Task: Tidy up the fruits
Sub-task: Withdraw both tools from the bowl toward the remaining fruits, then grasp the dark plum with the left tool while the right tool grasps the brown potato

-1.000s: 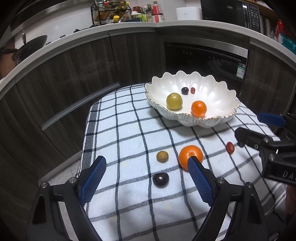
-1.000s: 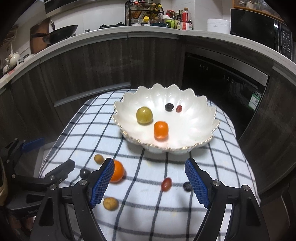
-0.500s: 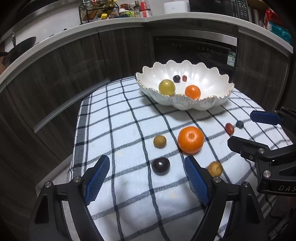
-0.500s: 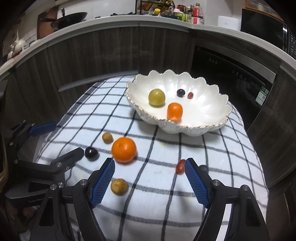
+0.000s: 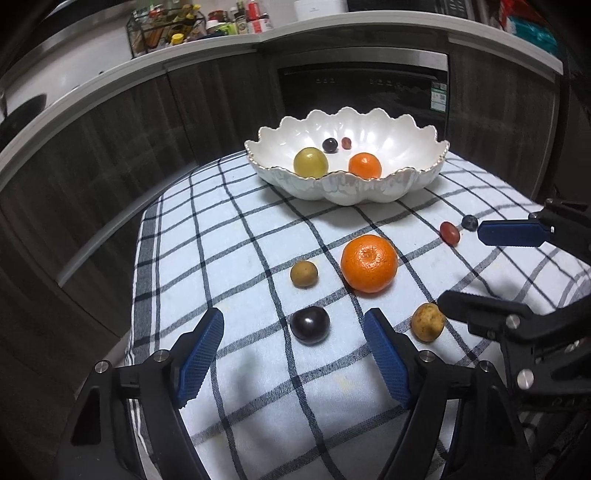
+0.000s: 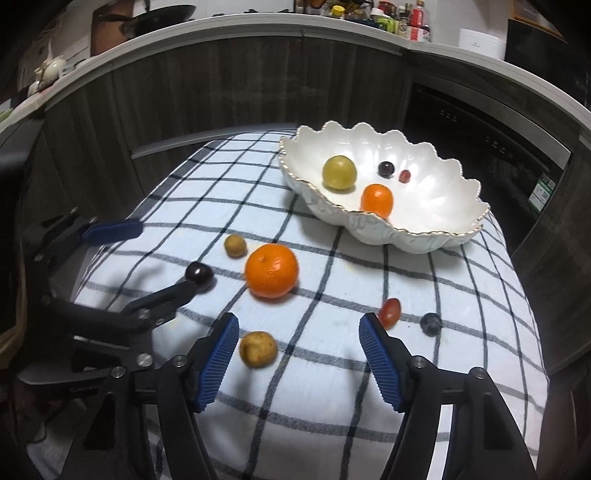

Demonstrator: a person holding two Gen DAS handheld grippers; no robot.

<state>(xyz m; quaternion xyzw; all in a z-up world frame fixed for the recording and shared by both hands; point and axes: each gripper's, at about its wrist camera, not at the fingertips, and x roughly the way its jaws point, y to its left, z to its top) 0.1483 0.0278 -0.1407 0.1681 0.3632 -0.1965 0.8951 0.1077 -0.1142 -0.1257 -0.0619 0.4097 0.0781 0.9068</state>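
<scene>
While four fruits sit in the scalloped bowl (image 5: 343,192), six wait on the checked cloth (image 5: 240,236), and the left gripper (image 5: 295,354) and right gripper (image 6: 297,354), both empty, are narrowing.

Light falls from above onto the checked cloth (image 5: 258,229), which reads bright, while the dark cabinet fronts (image 5: 110,147) behind it stay dim. The white bowl (image 5: 406,177) carries a soft sheen inside but no harsh glare. Soft, blurred shadows lie on the cloth near the large orange (image 6: 271,270) (its edges look slightly smeared in the right wrist view). Fisheye bending curves the countertop edge (image 6: 221,33) above the bowl, and both frames darken to black at the corners.
</scene>
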